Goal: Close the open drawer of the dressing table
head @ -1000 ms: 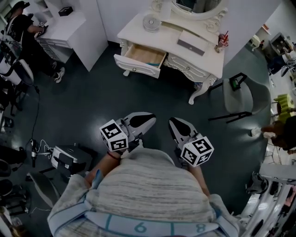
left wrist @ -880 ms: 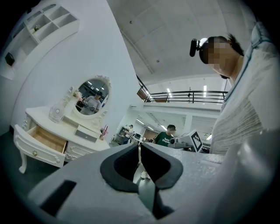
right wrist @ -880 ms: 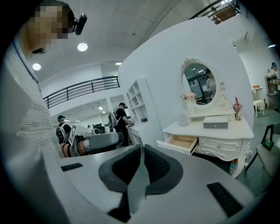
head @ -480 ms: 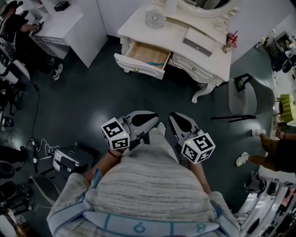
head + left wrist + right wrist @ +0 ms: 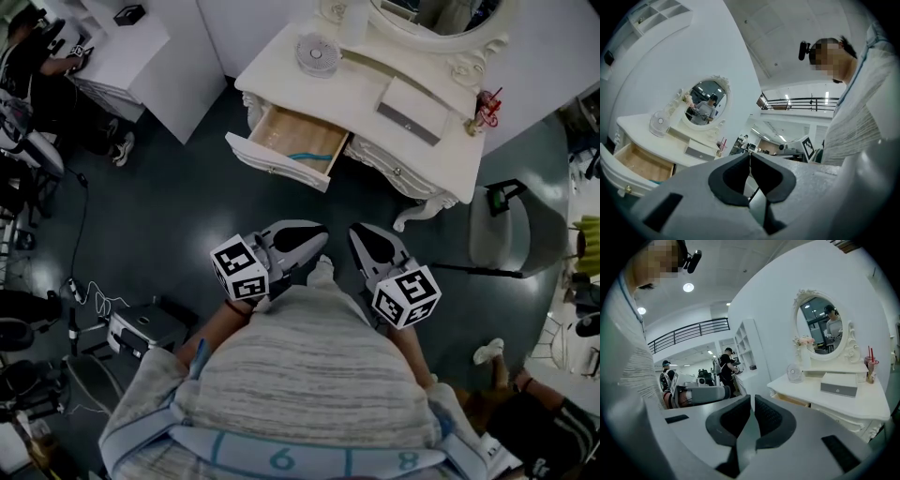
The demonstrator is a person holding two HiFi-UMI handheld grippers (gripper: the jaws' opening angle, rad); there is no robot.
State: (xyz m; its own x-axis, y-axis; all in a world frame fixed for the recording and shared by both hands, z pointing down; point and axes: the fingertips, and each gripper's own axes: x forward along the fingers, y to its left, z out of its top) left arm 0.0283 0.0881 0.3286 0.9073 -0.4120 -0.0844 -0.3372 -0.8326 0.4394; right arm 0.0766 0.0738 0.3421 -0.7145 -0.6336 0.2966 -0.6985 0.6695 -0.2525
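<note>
Nothing of the closing is done yet: the drawer (image 5: 292, 150) is seen pulled out of the dressing table (image 5: 375, 98), well apart from the left gripper (image 5: 317, 242) and right gripper (image 5: 362, 236). Both are held with jaws together and empty. The approach and the push are judged to remain.

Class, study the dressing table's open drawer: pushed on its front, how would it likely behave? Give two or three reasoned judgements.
The drawer looks rigid, wood-lined, so it should probably slide straight into the dressing table rather than flex. It seems nearly empty, holding only a blue item, so likely light. An off-centre push on its wide front might skew it.
</note>
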